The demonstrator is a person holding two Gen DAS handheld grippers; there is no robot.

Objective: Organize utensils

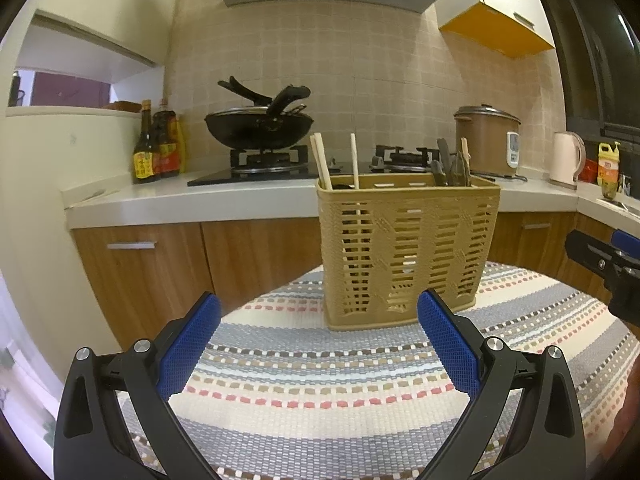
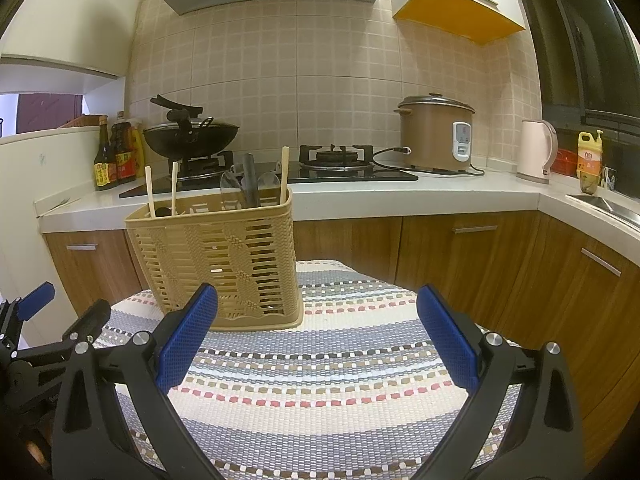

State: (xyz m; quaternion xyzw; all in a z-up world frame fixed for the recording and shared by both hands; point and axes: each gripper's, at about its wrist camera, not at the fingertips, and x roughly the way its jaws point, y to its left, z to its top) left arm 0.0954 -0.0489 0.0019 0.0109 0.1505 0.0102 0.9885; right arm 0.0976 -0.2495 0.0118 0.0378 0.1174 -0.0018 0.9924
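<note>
Upright on the striped mat, the tan slatted basket (image 1: 408, 248) holds chopsticks (image 1: 322, 160); both tongs (image 1: 318, 344) (image 2: 318, 340) gape, empty

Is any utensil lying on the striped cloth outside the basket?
No, the striped cloth carries only the basket; the chopsticks and the other utensils stand inside it.

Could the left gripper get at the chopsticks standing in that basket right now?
Probably yes. The left gripper is open and empty, the basket stands straight ahead on the striped mat, and the chopsticks poke above its rim with nothing between.
</note>
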